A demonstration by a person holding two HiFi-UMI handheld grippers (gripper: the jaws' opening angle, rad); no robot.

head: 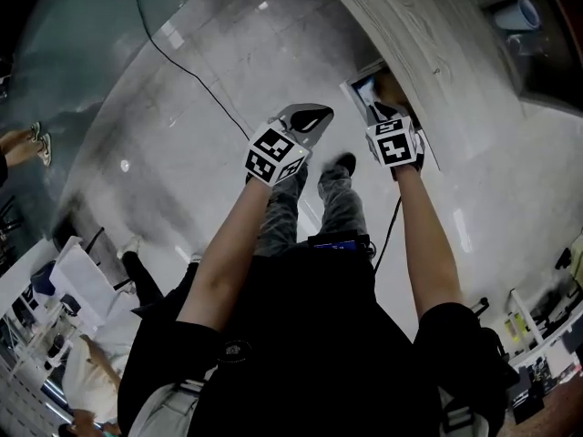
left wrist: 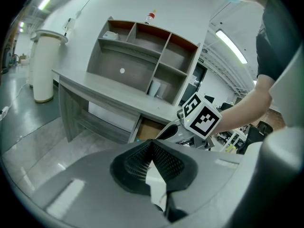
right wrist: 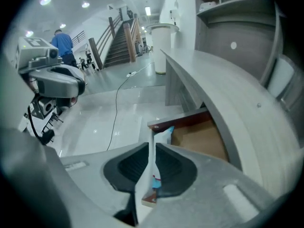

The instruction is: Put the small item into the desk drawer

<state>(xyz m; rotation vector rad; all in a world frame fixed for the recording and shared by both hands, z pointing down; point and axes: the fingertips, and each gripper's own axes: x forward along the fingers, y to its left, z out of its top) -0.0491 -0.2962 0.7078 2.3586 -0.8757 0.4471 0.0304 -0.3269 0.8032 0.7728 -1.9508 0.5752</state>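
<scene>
A small white packet (right wrist: 159,139) with blue and red print is pinched between the pads of my right gripper (right wrist: 153,151), and its top sticks out past the fingertips. The gripper hangs over the front edge of the open desk drawer (right wrist: 199,139), whose inside is brown. From the head view the right gripper (head: 387,109) is at the drawer (head: 369,89) under the grey desk (head: 428,44). My left gripper (left wrist: 153,144) is shut with nothing seen in it. It is held off to the left (head: 308,116), over the floor, and looks at the right gripper (left wrist: 168,129) and the drawer (left wrist: 149,129).
A shelf hutch (left wrist: 142,56) stands on the desk top (left wrist: 118,96). A white round column (left wrist: 45,65) is at the desk's far end. A black cable (right wrist: 116,108) runs over the glossy floor. A person in blue (right wrist: 61,42) stands far off by a staircase.
</scene>
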